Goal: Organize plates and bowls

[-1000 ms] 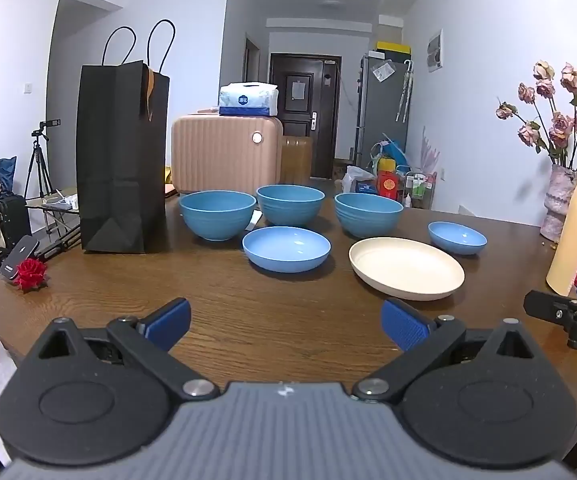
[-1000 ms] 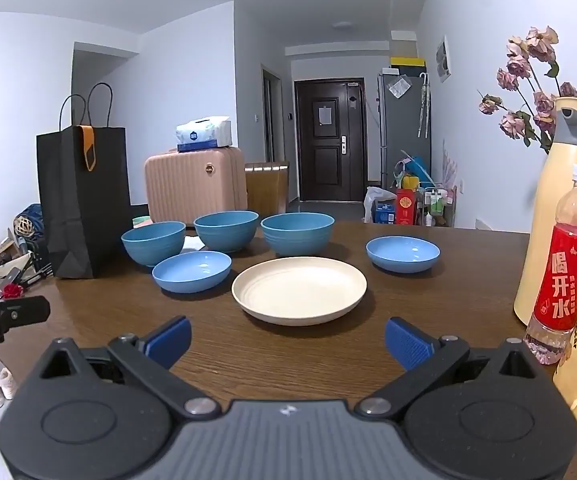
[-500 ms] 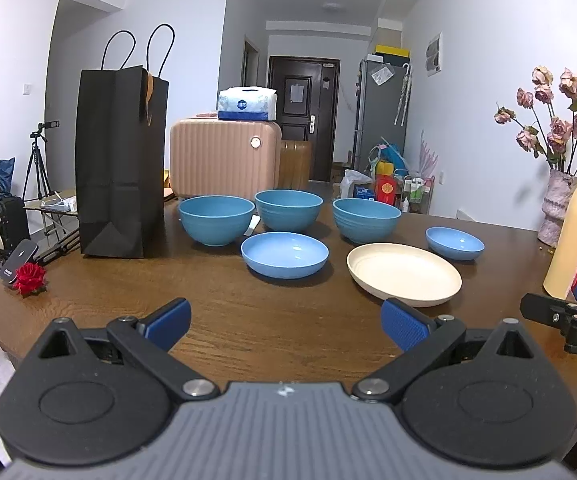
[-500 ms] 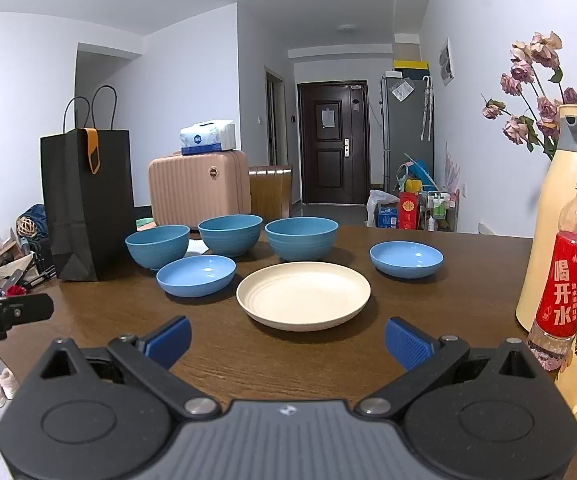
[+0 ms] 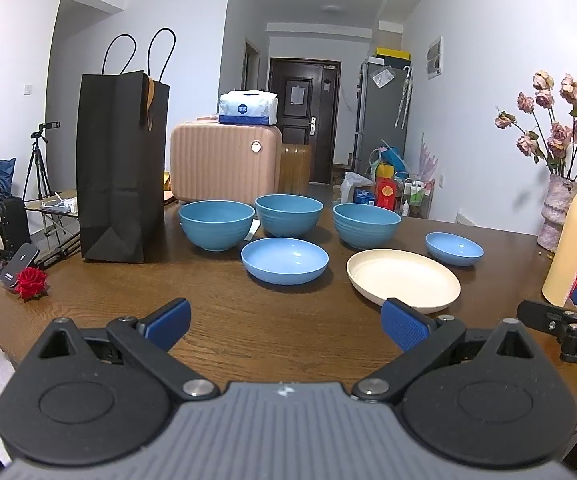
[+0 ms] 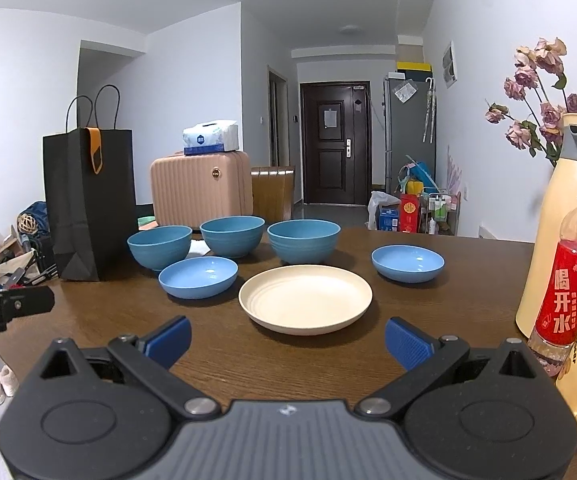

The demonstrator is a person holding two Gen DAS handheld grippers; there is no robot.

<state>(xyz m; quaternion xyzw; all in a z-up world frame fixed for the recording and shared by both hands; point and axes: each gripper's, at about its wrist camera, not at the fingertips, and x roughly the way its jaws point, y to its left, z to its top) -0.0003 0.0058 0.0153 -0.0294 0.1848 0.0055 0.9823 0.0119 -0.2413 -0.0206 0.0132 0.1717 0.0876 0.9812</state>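
I hold both grippers low over the near edge of the table (image 6: pixel 296 354), fingers spread wide and empty — left gripper (image 5: pixel 286 320), right gripper (image 6: pixel 287 338). Ahead of the right one lies the cream plate (image 6: pixel 305 298); three blue bowls (image 6: pixel 232 237) stand in a row behind it — two shallow blue dishes (image 6: pixel 198 277) flank the plate.
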